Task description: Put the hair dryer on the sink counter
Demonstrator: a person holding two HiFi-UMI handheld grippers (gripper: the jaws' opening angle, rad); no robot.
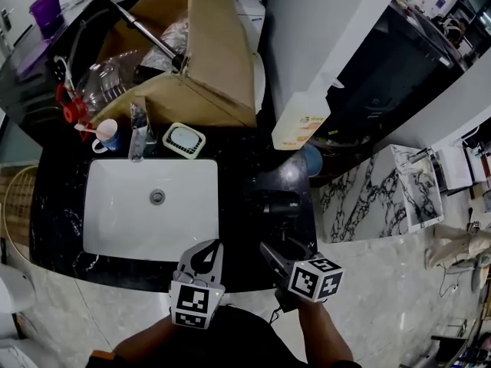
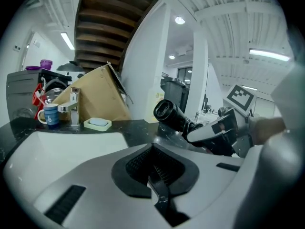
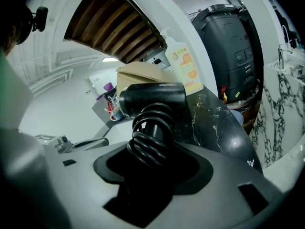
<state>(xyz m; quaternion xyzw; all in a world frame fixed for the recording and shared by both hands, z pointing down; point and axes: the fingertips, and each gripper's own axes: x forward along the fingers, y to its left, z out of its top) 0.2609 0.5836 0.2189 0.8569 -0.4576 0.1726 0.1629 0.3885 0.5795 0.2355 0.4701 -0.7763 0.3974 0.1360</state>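
Note:
A black hair dryer with its cord coiled round the handle is over the black sink counter, right of the white basin. My right gripper is shut on the cord-wrapped handle. The barrel sticks out past the jaws. In the left gripper view the dryer hangs just above the counter in the right gripper; whether it touches the stone I cannot tell. My left gripper sits at the basin's near edge, jaws together and nothing in them.
Behind the basin stand a faucet, a soap dish, a cup and a large cardboard box. A white bottle and a blue bowl are at the counter's far right. A marble ledge lies to the right.

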